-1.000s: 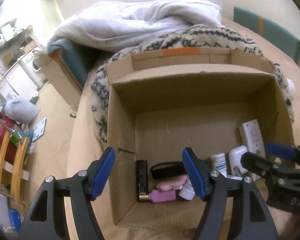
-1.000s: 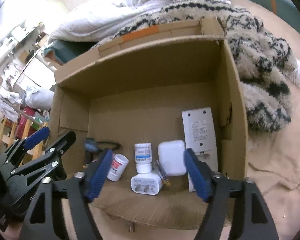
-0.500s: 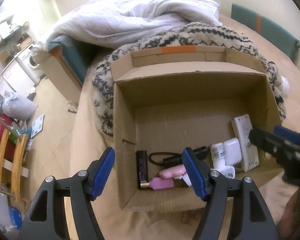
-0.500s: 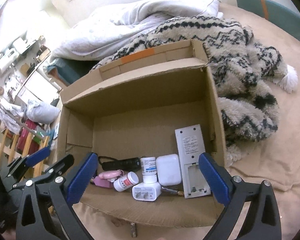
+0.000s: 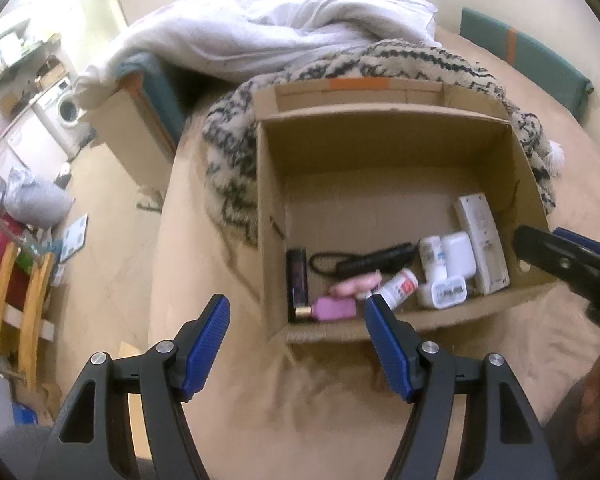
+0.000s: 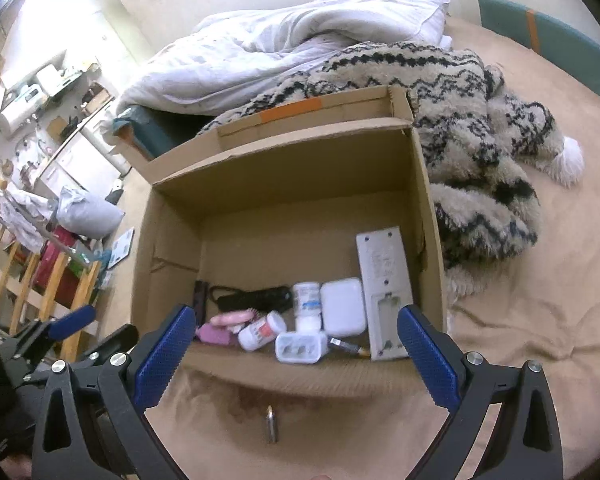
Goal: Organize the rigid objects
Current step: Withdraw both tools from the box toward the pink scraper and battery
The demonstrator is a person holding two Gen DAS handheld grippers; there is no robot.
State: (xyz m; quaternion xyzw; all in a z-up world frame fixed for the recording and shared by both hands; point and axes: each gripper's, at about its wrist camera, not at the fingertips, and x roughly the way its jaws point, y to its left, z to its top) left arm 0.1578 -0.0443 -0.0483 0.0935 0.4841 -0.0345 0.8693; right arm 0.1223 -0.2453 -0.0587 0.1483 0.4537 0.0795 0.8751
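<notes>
An open cardboard box (image 5: 384,148) (image 6: 284,184) sits on a beige bed. Along its near wall lie several small items: a white remote (image 6: 382,292) (image 5: 480,242), a white case (image 6: 342,306), a white charger plug (image 6: 300,346) (image 5: 446,292), a pill bottle (image 6: 260,330) (image 5: 398,286), a pink bottle (image 5: 336,307), a black flashlight (image 5: 376,262) and a dark tube (image 5: 298,282). My left gripper (image 5: 296,322) hangs open and empty above the box's near left corner. Outside the near wall, my right gripper (image 6: 296,338) stands wide open and holds nothing.
A small metal cylinder (image 6: 271,426) lies on the bed sheet in front of the box. A patterned fuzzy blanket (image 6: 472,120) and a white duvet (image 6: 300,40) lie behind the box. The bed edge drops to the floor at left, with a wooden rack (image 5: 16,292) there.
Both grippers have pulled back and up from the box, so more of it shows. The right jaws have spread wider. The items in the box lie unchanged.
</notes>
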